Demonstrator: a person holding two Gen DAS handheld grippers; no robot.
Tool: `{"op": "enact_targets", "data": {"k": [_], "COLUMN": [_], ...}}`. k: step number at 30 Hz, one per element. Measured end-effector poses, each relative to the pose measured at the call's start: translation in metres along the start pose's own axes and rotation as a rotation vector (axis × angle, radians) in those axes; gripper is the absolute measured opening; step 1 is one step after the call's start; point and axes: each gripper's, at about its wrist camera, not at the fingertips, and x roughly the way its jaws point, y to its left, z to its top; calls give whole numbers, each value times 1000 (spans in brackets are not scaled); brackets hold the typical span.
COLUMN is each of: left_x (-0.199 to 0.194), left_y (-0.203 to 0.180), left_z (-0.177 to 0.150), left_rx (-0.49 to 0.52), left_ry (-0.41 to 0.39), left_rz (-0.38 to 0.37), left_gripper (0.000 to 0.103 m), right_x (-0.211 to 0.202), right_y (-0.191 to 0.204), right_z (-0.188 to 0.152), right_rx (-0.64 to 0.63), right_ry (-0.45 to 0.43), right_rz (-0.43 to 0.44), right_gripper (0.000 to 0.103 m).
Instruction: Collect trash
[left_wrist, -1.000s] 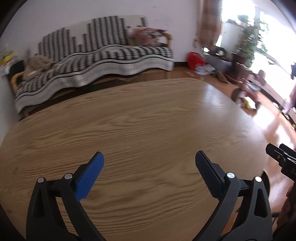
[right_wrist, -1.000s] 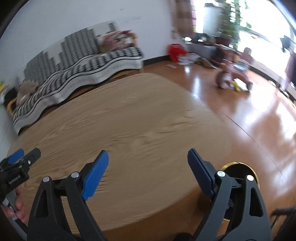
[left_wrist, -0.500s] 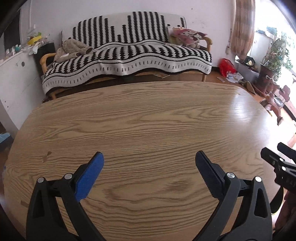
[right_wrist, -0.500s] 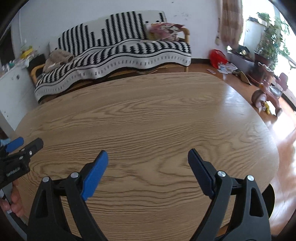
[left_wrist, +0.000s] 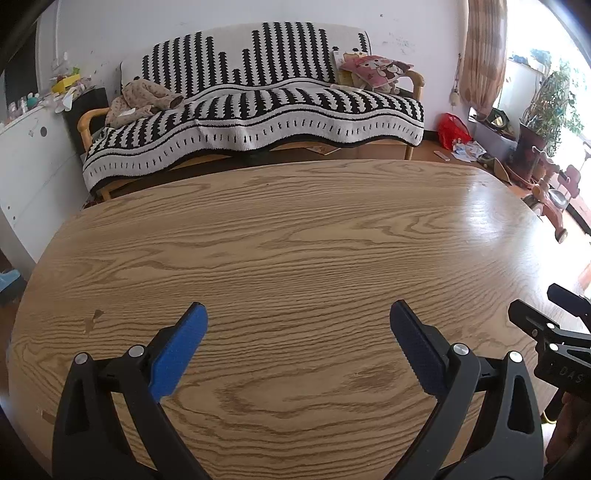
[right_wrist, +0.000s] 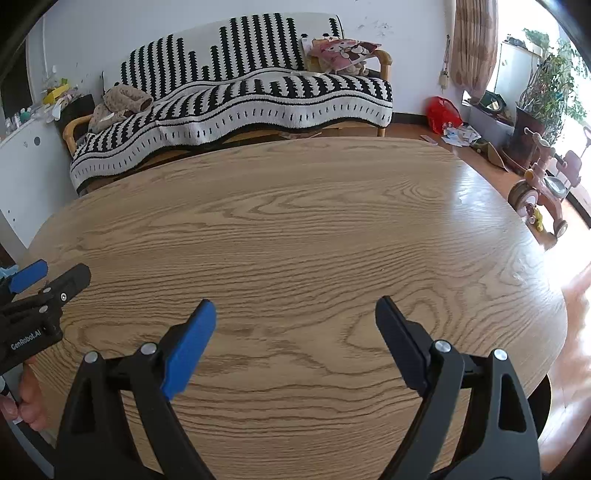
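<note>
Nearest, the left gripper (left_wrist: 298, 317) hovers over the near part of the wooden table (left_wrist: 295, 236), its jaws spread wide and holding nothing. Its fingers are black plastic with blue ribbed pads (left_wrist: 177, 350). The right gripper (right_wrist: 295, 314) is held just beside it, to its right, jaws likewise spread and empty; a hand (right_wrist: 27, 400) shows at the lower left edge of the right wrist view.

The table top is oval, light oak with strong wavy grain and a glossy sheen toward the right end. A small chip (left_wrist: 92, 320) marks the surface left of the left gripper.

Beyond the table stands a wooden-armed sofa (left_wrist: 258, 110) under a black-and-white striped knit blanket, with a beige cloth bundle (left_wrist: 144, 101) on its left seat and a pink cushion (left_wrist: 375, 68) on its right.

Farthest, well apart from both grippers, a red bag (right_wrist: 443, 114) and scattered paper scraps (right_wrist: 460, 134) lie on the floor to the right of the sofa, near a potted plant (right_wrist: 543, 96) and a pink tricycle (right_wrist: 543, 184).
</note>
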Motion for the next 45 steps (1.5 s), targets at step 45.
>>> {"op": "enact_targets", "data": {"k": [45], "left_x": [1], "left_y": [-14], "left_z": [-5], "left_rx": [17], "left_ry": [22], "left_rz": [-5], "left_gripper": [96], "right_x": [-16], "right_y": [-22], "right_z": [-3], "right_rx": [18], "right_ry": [-11], "right_rz": [4], "right_gripper": [86]}}
